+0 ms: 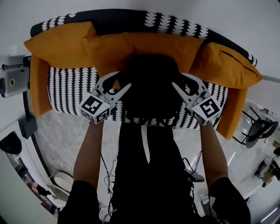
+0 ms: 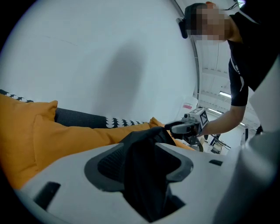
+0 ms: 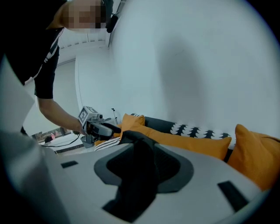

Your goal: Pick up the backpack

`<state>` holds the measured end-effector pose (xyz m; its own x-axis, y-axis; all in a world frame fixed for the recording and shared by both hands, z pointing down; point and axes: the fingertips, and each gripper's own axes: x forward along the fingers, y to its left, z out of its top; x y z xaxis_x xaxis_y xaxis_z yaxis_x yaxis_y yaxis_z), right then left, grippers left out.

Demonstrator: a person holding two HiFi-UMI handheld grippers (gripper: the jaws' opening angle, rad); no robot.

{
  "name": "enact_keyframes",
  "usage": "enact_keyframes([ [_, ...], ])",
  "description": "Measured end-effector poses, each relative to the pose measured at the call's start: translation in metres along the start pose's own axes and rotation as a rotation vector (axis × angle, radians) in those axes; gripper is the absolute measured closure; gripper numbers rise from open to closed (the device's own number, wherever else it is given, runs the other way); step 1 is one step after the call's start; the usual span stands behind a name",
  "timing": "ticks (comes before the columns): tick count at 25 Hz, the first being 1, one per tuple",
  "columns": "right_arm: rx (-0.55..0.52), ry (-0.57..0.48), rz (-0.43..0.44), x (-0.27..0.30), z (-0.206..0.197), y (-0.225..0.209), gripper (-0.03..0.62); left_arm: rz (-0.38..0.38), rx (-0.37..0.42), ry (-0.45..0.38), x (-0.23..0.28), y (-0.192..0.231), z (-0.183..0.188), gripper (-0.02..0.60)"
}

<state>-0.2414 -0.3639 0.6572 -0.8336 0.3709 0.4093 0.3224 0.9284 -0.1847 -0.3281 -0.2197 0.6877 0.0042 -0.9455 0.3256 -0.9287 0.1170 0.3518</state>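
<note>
The black fabric backpack (image 1: 151, 87) sits in the middle of the seat of a black-and-white scallop-patterned sofa (image 1: 65, 87). Bare seat lies open to its left and right. A row of orange back cushions (image 1: 144, 46) closes off the far side. Orange arm cushions (image 1: 39, 87) stand at both ends, well apart from the bag. The seat's near edge, where the person stands, is unobstructed.

The sofa stands against a plain white wall (image 1: 131, 6) on a pale marbled floor (image 1: 65, 131). Loose dark cables (image 1: 107, 175) lie on the floor near the person's feet. A black wire-frame chair (image 1: 258, 129) stands off the sofa's right end.

The backpack reads as one dark rounded mass. It reaches from the back cushions to about the seat's near edge, so its length seems to run near to far. Which end is its top cannot be made out.

The left gripper (image 1: 123, 81) is at the bag's left flank and the right gripper (image 1: 178, 79) at its right. Both have their jaws spread wide. Black fabric of the bag lies between each pair, not clamped.
</note>
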Motion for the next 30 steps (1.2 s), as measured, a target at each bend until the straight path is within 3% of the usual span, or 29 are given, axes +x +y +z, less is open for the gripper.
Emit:
enact_keyframes([
  [8,-0.028,0.015,0.043,0.014,-0.010,-0.006,0.464,-0.013,0.009,0.056,0.014,0.006,-0.018,0.376],
  [21,-0.015,0.042,0.033,0.034,-0.024,-0.012,0.464,-0.039,0.011,0.099,0.036,0.019,-0.026,0.378],
  [30,-0.017,0.043,0.043,0.032,-0.026,-0.013,0.470,-0.045,0.012,0.116,0.045,0.015,-0.031,0.426],
])
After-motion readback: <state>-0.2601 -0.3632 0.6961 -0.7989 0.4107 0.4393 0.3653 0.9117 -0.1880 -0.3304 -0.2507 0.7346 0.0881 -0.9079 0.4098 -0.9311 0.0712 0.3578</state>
